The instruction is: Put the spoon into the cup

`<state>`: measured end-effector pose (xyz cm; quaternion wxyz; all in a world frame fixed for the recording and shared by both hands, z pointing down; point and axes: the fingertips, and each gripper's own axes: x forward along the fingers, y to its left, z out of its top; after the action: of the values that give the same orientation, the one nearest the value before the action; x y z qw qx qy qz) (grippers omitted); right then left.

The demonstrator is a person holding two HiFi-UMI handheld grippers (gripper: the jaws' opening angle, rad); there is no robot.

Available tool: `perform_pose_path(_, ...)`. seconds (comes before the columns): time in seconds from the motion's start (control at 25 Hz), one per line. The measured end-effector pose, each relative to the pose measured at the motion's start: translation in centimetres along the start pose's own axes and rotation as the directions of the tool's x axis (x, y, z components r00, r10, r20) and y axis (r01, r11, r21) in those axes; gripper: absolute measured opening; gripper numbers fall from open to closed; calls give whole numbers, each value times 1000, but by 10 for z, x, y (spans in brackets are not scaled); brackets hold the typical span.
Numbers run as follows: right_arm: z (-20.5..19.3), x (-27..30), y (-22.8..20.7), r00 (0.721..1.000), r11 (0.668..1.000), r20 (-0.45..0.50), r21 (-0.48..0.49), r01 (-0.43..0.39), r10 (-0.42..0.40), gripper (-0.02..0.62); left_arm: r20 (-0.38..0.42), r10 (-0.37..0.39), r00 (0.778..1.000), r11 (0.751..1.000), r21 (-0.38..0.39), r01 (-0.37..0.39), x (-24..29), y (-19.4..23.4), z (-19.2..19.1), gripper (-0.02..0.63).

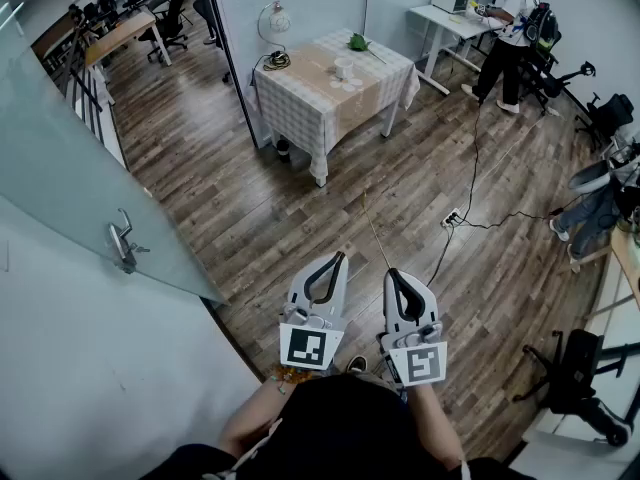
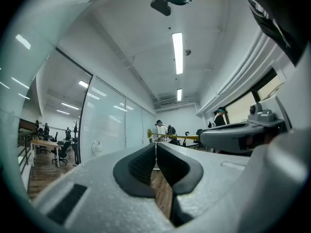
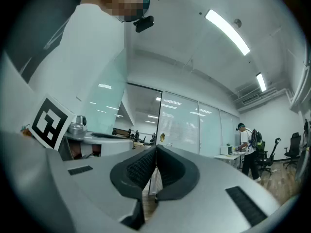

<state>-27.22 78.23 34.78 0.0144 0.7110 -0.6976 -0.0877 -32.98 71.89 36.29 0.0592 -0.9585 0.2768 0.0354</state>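
Observation:
In the head view a white cup (image 1: 344,67) stands on a far table with a checked cloth (image 1: 300,93); a green object (image 1: 358,41) lies behind the cup. The spoon is too small to pick out at this distance. My left gripper (image 1: 337,259) and right gripper (image 1: 392,274) are held close to my body, side by side over the wood floor, far from the table. Both are shut with nothing in them. The left gripper view shows the left gripper (image 2: 156,147) with its pads pressed together, and the right gripper view shows the same for the right gripper (image 3: 156,149).
A glass door with a metal handle (image 1: 125,240) stands at my left. A power strip (image 1: 452,218) and its cable lie on the floor ahead to the right. A person (image 1: 510,28) stands at a white desk (image 1: 450,20) at the back right. Office chairs (image 1: 585,388) line the right side.

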Motion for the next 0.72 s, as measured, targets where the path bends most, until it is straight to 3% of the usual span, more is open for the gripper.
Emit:
perform_pose_path(0.4, -25, 58, -2, 999, 997, 20, 73, 30, -31, 8, -6, -17, 1000, 1000, -17, 17, 26, 51, -20, 21)
perform_pose_path(0.72, -49, 139, -52, 999, 995, 37, 95, 37, -40, 8, -25, -17, 1000, 999, 34, 18, 111, 86, -43, 21)
